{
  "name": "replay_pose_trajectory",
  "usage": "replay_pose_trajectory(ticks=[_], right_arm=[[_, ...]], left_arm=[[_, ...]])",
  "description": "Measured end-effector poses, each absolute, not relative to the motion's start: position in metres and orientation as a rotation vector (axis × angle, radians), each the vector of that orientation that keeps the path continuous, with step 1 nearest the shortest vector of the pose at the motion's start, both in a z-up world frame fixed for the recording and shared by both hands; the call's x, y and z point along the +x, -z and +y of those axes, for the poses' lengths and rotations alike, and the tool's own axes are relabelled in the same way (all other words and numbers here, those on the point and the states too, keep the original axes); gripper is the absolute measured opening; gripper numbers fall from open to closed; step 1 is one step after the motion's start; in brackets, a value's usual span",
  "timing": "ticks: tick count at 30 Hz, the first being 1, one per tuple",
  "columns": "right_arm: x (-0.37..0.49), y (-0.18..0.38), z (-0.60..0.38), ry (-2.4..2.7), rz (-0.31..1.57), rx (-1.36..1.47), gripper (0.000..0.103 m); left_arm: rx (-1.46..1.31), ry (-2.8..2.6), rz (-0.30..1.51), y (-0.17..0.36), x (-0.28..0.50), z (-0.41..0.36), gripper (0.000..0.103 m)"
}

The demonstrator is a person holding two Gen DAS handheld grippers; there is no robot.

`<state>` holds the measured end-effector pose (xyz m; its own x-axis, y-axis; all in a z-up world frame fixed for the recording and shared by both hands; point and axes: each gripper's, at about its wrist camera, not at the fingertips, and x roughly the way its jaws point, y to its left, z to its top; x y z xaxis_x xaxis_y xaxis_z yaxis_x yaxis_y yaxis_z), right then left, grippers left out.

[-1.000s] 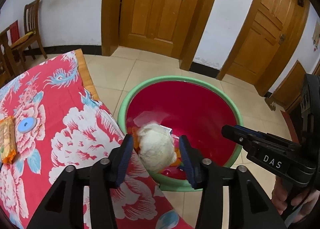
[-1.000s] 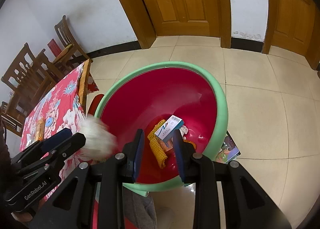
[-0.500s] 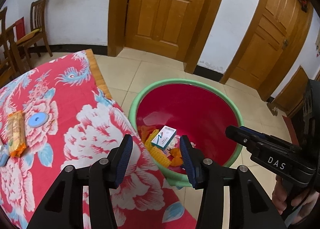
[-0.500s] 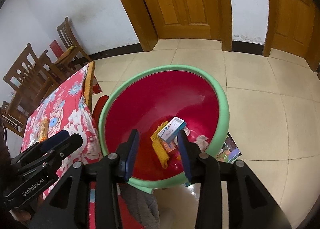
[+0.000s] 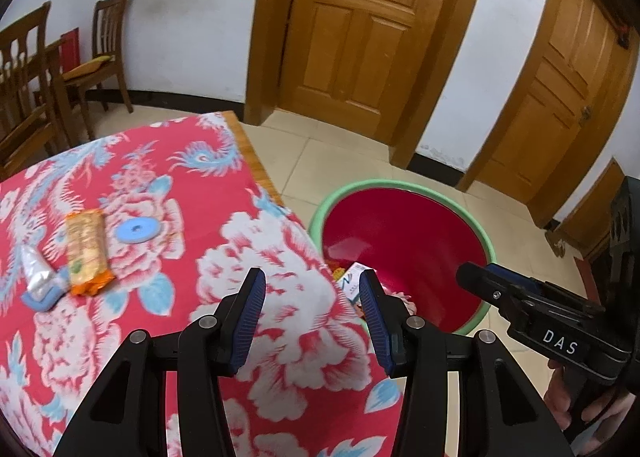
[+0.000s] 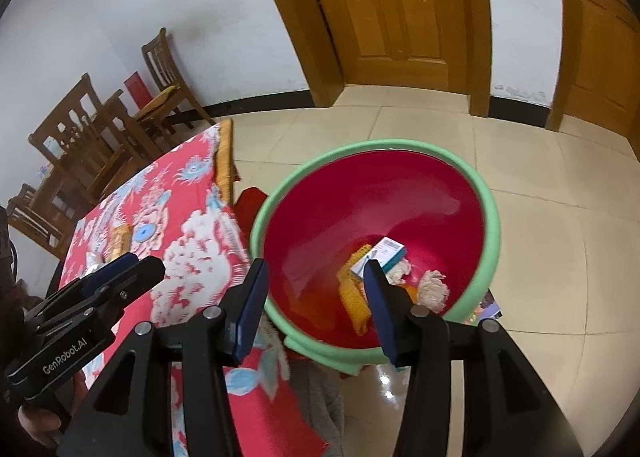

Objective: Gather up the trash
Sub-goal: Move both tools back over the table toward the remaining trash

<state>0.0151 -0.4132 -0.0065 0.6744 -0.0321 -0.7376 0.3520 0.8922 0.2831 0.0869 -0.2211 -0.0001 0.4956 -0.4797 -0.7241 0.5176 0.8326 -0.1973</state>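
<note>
Left wrist view shows the left hand-held gripper (image 5: 312,313) released, nothing between its blue pads, hanging above the near edge of the counter (image 5: 168,185) with its red floral cloth. Ahead and left of it lie three pieces of trash: one orange snack wrapper (image 5: 85,251), one blue disc (image 5: 137,228) just beside the wrapper, and one white tube (image 5: 38,271) touching the wrapper's far-left side. To its right and lower sits the one red basin (image 5: 486,247) with a green rim, on the floor.

Right wrist view has the right hand-held gripper (image 6: 316,311) over that basin's near rim, its jaws having just been opening and holding nothing. Below and beyond its right finger the basin holds one small carton (image 6: 383,252), one yellow mesh piece (image 6: 354,299) and two crumpled tissue wads (image 6: 433,287).

Judging the risks: the disc looks flat and thin, so pads may slide over it; the wrapper and tube touch, so a pinch could drag both; and the cloth could bunch up under a low grasp.
</note>
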Motion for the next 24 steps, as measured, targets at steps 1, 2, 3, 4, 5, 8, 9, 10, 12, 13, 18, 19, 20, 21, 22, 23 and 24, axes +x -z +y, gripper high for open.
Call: replay_pose_trajectory(ticks=[1,2,3,4,5,8,9,10,12,13,18,19,20,21,22,23,24], right_arm=[[0.016,0.005,-0.410,0.217,0.805,0.425,0.051],[0.016,0.004,-0.408,0.214,0.804,0.423,0.052],[0.018,0.003,-0.405,0.208,0.804,0.422,0.052],[0.018,0.002,-0.401,0.203,0.803,0.420,0.052],[0.019,0.002,-0.399,0.198,0.802,0.418,0.053],[0.022,-0.001,-0.389,0.180,0.801,0.407,0.053],[0.023,-0.002,-0.385,0.173,0.801,0.403,0.053],[0.024,-0.003,-0.382,0.167,0.800,0.398,0.053],[0.026,-0.005,-0.375,0.155,0.800,0.388,0.053],[0.028,-0.006,-0.373,0.150,0.801,0.384,0.053],[0.034,-0.010,-0.355,0.119,0.802,0.363,0.054],[0.036,-0.010,-0.351,0.112,0.802,0.360,0.054],[0.037,-0.011,-0.349,0.107,0.802,0.357,0.055],[0.039,-0.011,-0.344,0.100,0.804,0.352,0.055],[0.041,-0.012,-0.340,0.093,0.805,0.348,0.055],[0.043,-0.012,-0.337,0.086,0.807,0.344,0.055],[0.045,-0.012,-0.334,0.080,0.809,0.340,0.055]], left_arm=[[0.045,0.599,0.860,-0.001,0.087,-0.218,0.050],[0.039,0.592,0.857,-0.002,0.086,-0.213,0.050],[0.034,0.584,0.854,-0.003,0.086,-0.209,0.050],[0.030,0.578,0.853,-0.004,0.087,-0.205,0.050],[0.025,0.569,0.851,-0.005,0.087,-0.201,0.050],[0.013,0.546,0.846,-0.007,0.088,-0.188,0.050],[0.008,0.536,0.843,-0.008,0.088,-0.183,0.050],[0.005,0.528,0.842,-0.009,0.089,-0.179,0.050],[-0.004,0.512,0.839,-0.010,0.089,-0.170,0.050],[-0.010,0.504,0.838,-0.010,0.090,-0.165,0.050],[-0.034,0.457,0.830,-0.013,0.095,-0.141,0.050],[-0.037,0.448,0.829,-0.013,0.096,-0.137,0.050],[-0.042,0.438,0.828,-0.013,0.097,-0.132,0.050],[-0.047,0.427,0.827,-0.013,0.098,-0.127,0.050],[-0.050,0.420,0.826,-0.013,0.099,-0.123,0.050],[-0.054,0.411,0.824,-0.014,0.100,-0.119,0.050],[-0.058,0.401,0.822,-0.014,0.102,-0.114,0.050]])
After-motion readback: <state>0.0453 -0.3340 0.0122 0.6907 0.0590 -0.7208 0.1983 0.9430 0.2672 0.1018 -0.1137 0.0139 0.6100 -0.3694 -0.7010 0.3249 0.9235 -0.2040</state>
